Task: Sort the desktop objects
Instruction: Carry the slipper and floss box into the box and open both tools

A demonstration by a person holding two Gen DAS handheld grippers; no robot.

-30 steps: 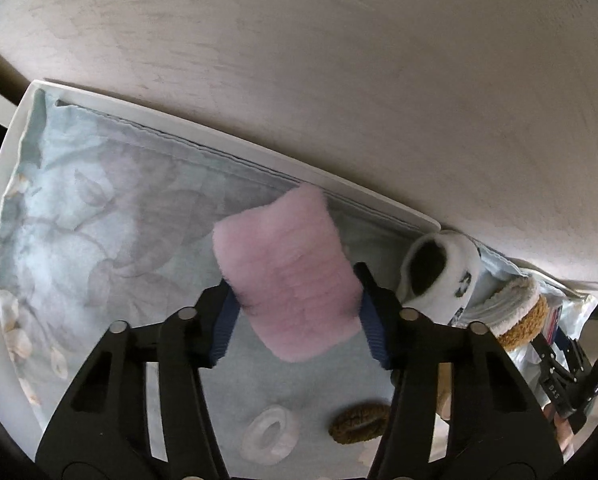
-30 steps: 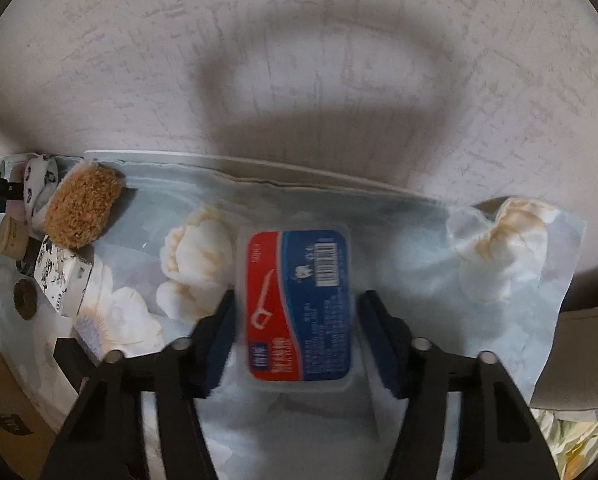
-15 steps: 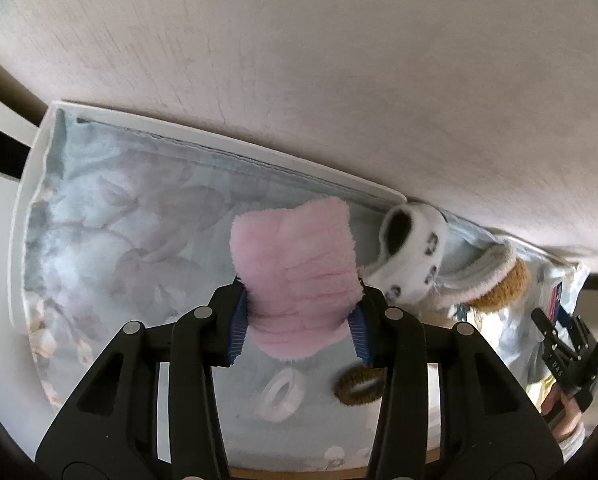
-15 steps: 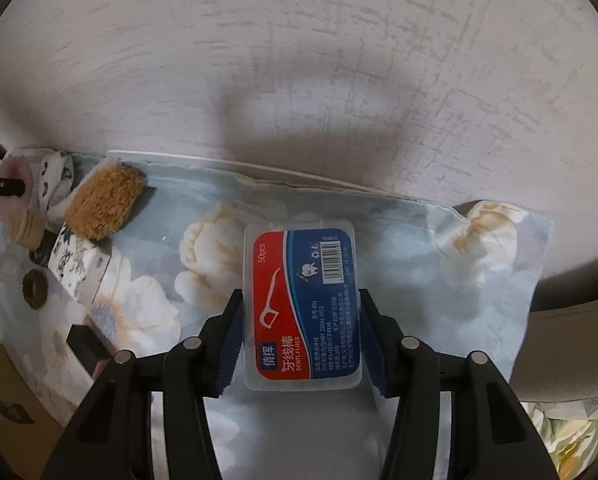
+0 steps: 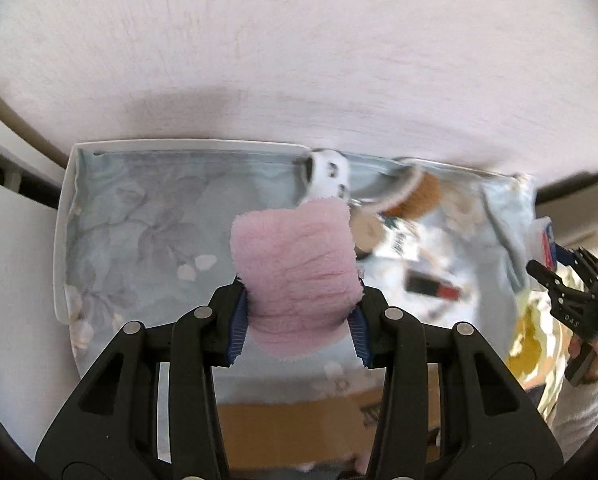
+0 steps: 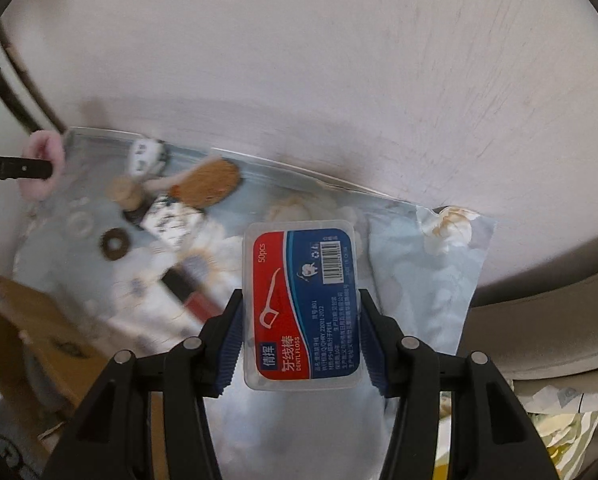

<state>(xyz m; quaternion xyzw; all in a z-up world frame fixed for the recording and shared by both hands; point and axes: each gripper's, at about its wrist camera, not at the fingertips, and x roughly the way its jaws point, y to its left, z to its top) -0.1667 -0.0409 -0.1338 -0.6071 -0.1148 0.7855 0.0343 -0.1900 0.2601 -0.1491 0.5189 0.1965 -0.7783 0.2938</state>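
Observation:
My left gripper [image 5: 297,320] is shut on a fluffy pink pad [image 5: 295,264] and holds it above the floral cloth [image 5: 139,216] on the white table. My right gripper [image 6: 301,344] is shut on a clear dental floss box [image 6: 303,300] with a red and blue label, lifted above the cloth [image 6: 419,280]. The pink pad [image 6: 43,168] also shows at the far left of the right wrist view. The right gripper [image 5: 555,268] with the box shows at the right edge of the left wrist view.
On the cloth lie a white spotted sock [image 5: 327,176], a brown round pad [image 6: 211,184], a cork-topped bottle [image 6: 125,194], a patterned box [image 6: 171,224], a lipstick [image 5: 435,286], a clear ring [image 6: 79,224] and a brown ring [image 6: 115,243]. A cardboard box [image 6: 31,340] stands at the near edge.
Both grippers closed on their objects and lifted them up and back from the cloth. More of the table and the cardboard box came into view.

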